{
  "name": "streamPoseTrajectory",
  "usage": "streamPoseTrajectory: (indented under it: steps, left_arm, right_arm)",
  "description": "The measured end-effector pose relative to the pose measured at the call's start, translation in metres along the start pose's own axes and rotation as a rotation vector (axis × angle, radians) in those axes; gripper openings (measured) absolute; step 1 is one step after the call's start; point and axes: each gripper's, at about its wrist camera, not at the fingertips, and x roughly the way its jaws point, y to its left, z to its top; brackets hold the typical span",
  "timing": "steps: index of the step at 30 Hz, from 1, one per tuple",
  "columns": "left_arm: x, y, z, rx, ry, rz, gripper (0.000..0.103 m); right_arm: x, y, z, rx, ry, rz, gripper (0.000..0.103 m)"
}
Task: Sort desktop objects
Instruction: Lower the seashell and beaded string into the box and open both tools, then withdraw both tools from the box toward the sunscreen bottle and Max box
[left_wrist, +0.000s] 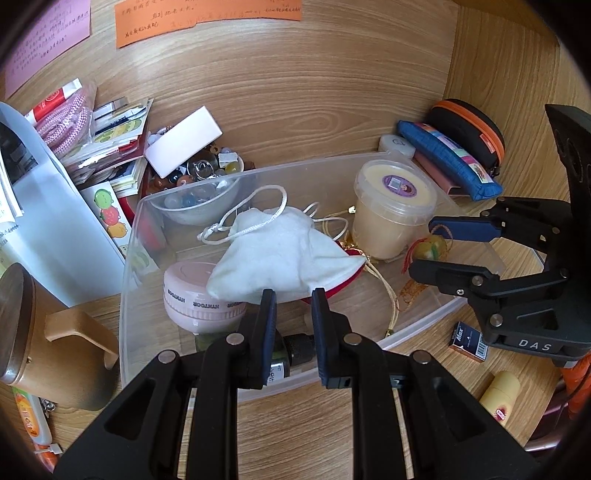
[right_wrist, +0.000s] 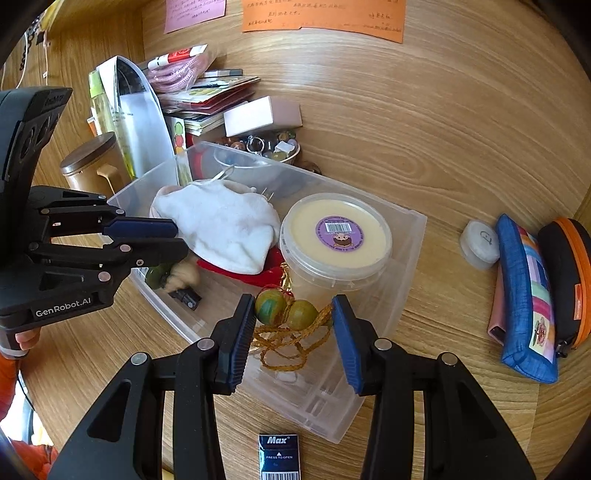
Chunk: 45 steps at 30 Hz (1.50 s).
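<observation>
A clear plastic bin (left_wrist: 127, 295) (right_wrist: 406, 266) on the wooden desk holds a white drawstring pouch (left_wrist: 280, 254) (right_wrist: 225, 225), a lidded cream tub (left_wrist: 393, 206) (right_wrist: 336, 236), a pink round case (left_wrist: 192, 291) and a green-yellow bead charm on gold cord (right_wrist: 286, 312) (left_wrist: 430, 247). My left gripper (left_wrist: 293, 295) (right_wrist: 173, 240) is open, empty, over the bin's near wall by the pouch. My right gripper (right_wrist: 293, 310) (left_wrist: 424, 245) is open, its fingers either side of the bead charm, which lies in the bin.
Around the bin lie a blue staple box (right_wrist: 279, 456) (left_wrist: 467, 339), a blue pencil pouch (right_wrist: 526, 299), an orange-zip black case (right_wrist: 567, 280), a small white round case (right_wrist: 478, 243), a brown lidded mug (left_wrist: 44, 347), a white box (left_wrist: 183, 144), a bead bowl (left_wrist: 195, 199) and stacked papers (left_wrist: 110, 147).
</observation>
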Motion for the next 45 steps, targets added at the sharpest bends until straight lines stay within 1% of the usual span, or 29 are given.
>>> streamPoseTrajectory:
  steps: [8,10,12,15,17,19,21,23,25,27,30,34,35,39,45]
  left_arm:
    - [-0.002,0.003,0.000,-0.002,-0.002,-0.003,0.018]
    - [-0.004,0.002,0.000,0.000,-0.004,0.001,0.018]
    - [-0.008,0.001,-0.001,0.004,-0.009,0.006,0.018]
    - [-0.014,-0.002,-0.003,0.006,-0.018,0.016,0.019]
    - [-0.018,-0.004,-0.004,0.008,-0.024,0.026,0.022]
    - [-0.024,-0.008,-0.006,0.010,-0.034,0.041,0.029]
    - [-0.030,-0.012,-0.009,0.012,-0.047,0.050,0.032]
    - [-0.035,-0.017,-0.012,0.017,-0.056,0.062,0.035]
    - [-0.041,-0.023,-0.015,0.022,-0.066,0.072,0.044]
    - [-0.047,-0.030,-0.020,0.029,-0.081,0.079,0.049]
    - [-0.054,-0.040,-0.026,0.034,-0.091,0.076,0.051]
    - [-0.062,-0.056,-0.036,0.043,-0.100,0.064,0.060]
    - [-0.063,-0.061,-0.038,0.047,-0.102,0.063,0.060]
    - [-0.066,-0.083,-0.051,0.075,-0.100,0.026,0.064]
    - [-0.061,-0.118,-0.072,0.132,-0.075,-0.025,0.065]
  right_arm:
    - [-0.003,0.001,0.000,-0.013,0.000,-0.016,0.039]
    - [-0.007,0.001,-0.001,-0.016,-0.005,-0.021,0.040]
    - [-0.010,0.001,-0.002,-0.016,-0.011,-0.027,0.044]
    - [-0.019,0.000,-0.006,-0.010,-0.026,-0.032,0.046]
    - [-0.026,0.000,-0.009,-0.003,-0.036,-0.032,0.046]
    - [-0.033,0.000,-0.013,-0.001,-0.046,-0.037,0.047]
    - [-0.040,0.000,-0.017,0.005,-0.056,-0.042,0.050]
    - [-0.047,-0.001,-0.023,0.013,-0.065,-0.045,0.050]
    - [-0.054,-0.002,-0.030,0.022,-0.071,-0.047,0.050]
    - [-0.060,-0.004,-0.037,0.032,-0.075,-0.048,0.050]
    - [-0.066,-0.006,-0.049,0.054,-0.076,-0.045,0.050]
    - [-0.074,-0.010,-0.067,0.083,-0.076,-0.042,0.050]
    - [-0.076,-0.011,-0.073,0.094,-0.076,-0.041,0.050]
    - [-0.083,-0.015,-0.092,0.124,-0.070,-0.041,0.050]
    - [-0.089,-0.019,-0.114,0.152,-0.054,-0.057,0.050]
